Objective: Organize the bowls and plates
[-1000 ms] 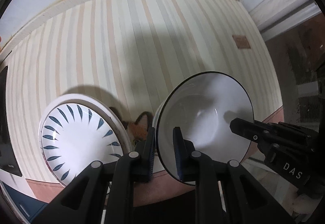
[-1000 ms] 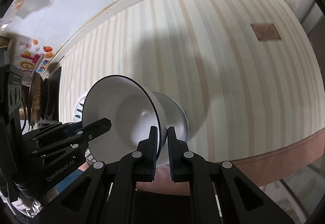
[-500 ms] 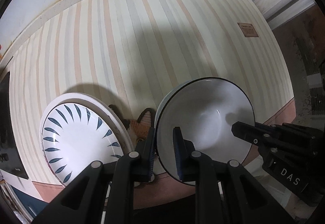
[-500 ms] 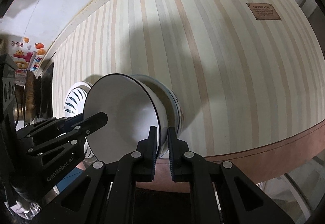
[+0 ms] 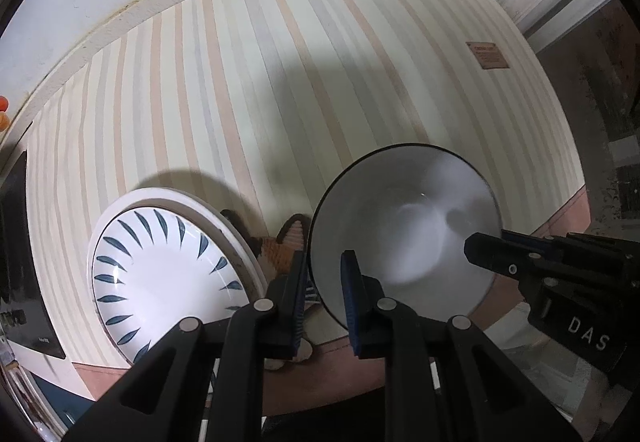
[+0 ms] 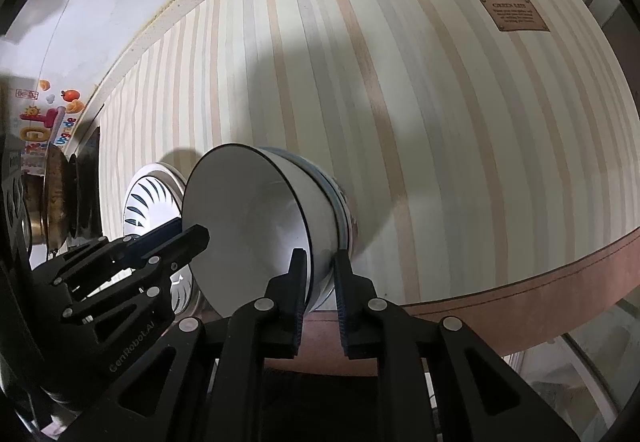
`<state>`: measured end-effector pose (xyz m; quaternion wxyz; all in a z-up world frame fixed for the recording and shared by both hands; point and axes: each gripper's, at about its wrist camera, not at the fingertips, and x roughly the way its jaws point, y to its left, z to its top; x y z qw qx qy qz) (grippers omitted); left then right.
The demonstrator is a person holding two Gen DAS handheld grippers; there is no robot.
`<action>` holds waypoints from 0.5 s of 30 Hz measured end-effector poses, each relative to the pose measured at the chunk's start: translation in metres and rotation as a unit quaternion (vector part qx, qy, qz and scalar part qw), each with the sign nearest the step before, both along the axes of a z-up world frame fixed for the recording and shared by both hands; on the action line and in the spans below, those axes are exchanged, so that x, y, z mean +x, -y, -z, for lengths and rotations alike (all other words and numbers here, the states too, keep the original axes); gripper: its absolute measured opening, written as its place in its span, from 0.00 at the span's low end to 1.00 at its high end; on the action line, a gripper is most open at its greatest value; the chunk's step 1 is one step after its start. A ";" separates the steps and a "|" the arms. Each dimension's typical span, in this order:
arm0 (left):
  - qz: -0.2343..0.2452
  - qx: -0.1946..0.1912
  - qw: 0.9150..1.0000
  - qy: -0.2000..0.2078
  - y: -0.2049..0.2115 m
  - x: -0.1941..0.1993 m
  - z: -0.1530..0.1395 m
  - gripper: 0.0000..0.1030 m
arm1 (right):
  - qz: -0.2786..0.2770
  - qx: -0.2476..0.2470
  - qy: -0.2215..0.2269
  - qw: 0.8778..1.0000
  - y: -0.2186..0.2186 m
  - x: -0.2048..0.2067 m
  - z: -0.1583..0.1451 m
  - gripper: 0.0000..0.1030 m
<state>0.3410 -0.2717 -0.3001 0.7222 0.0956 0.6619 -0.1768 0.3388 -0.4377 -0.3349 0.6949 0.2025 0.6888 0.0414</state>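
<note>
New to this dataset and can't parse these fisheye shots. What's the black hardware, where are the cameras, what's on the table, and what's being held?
There is no robot here. A person holds a two-finger gripper in each hand, and each gripper carries a fisheye camera looking forward along its fingers.

The left wrist view shows the left gripper, one finger inside and one outside the rim of a white bowl. The right wrist view shows the right gripper straddling the opposite side of the same bowl. It is not clear whether either gripper actually pinches the bowl.

The white bowl is nested in a blue-patterned bowl, which stands on a striped tablecloth. Beside them lies a plate with blue leaf marks.
</note>
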 end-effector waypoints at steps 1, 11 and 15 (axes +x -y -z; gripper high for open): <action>0.000 -0.005 1.000 0.004 -0.002 -0.002 -0.005 0.15 | -0.002 -0.004 0.005 1.000 -0.001 -0.002 -0.005 0.15; -0.014 -0.048 0.996 0.074 -0.029 -0.041 -0.089 0.24 | -0.038 -0.064 0.082 0.994 -0.020 -0.041 -0.090 0.35; -0.012 -0.061 0.994 0.093 -0.043 -0.058 -0.116 0.49 | -0.031 -0.082 0.118 0.989 -0.024 -0.065 -0.127 0.68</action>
